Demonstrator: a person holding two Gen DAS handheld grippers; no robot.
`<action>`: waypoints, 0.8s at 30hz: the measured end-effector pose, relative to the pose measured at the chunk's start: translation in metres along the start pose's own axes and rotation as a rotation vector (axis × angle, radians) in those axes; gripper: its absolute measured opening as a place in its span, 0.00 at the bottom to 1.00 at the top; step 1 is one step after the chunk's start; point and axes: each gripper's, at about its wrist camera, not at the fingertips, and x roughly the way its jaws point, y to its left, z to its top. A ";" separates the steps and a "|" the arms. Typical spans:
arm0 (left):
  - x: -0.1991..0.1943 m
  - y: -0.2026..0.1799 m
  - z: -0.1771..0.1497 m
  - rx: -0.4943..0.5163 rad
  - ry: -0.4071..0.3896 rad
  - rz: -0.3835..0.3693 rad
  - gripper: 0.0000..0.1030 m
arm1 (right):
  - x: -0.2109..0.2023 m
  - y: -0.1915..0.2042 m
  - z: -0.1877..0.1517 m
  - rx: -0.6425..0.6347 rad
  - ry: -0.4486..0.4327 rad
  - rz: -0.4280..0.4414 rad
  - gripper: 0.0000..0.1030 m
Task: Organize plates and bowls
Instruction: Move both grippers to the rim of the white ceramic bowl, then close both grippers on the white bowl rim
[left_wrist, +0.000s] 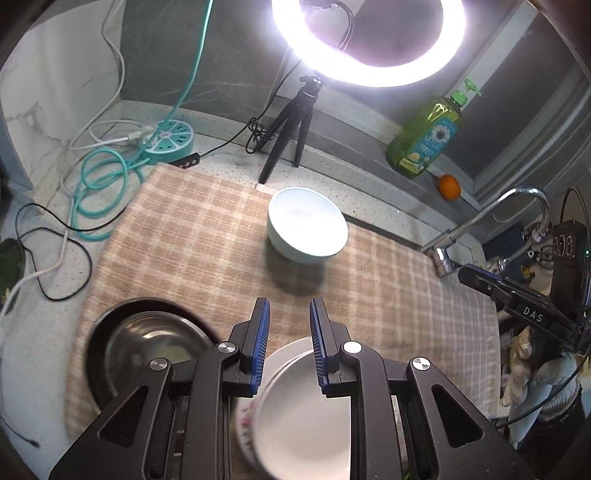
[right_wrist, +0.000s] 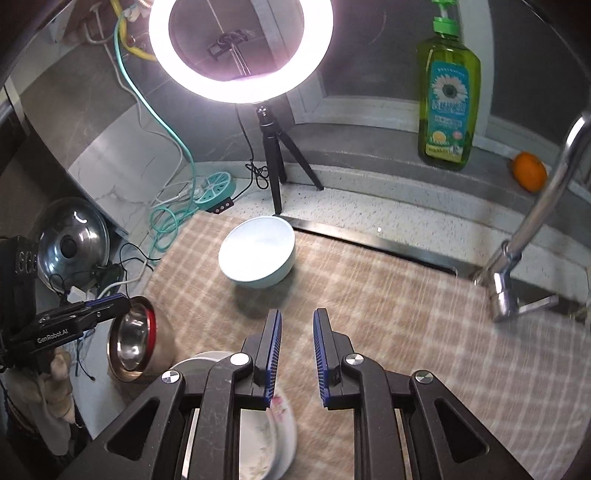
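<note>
Both grippers' fingers stand narrowly apart, gripping nothing.

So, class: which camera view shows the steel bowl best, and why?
The left wrist view: the steel bowl lies close and large, its inside open to view. The right wrist view shows it small at the left edge, its red rim visible.

A lit ring light stands on a black tripod at the back of the counter, just behind a checked cloth. Left of the tripod lies a teal power strip amid coiled teal and white cables, with a pot lid leaning nearby. On the ledge stand a green soap bottle and an orange, by a chrome tap.
</note>
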 end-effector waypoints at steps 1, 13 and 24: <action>0.003 -0.004 0.001 -0.015 -0.007 0.003 0.18 | 0.003 -0.003 0.004 -0.018 0.003 0.004 0.16; 0.062 -0.015 0.029 -0.181 -0.020 0.136 0.18 | 0.088 -0.039 0.062 -0.069 0.104 0.145 0.16; 0.109 0.009 0.061 -0.283 0.038 0.177 0.18 | 0.161 -0.036 0.080 0.019 0.204 0.274 0.16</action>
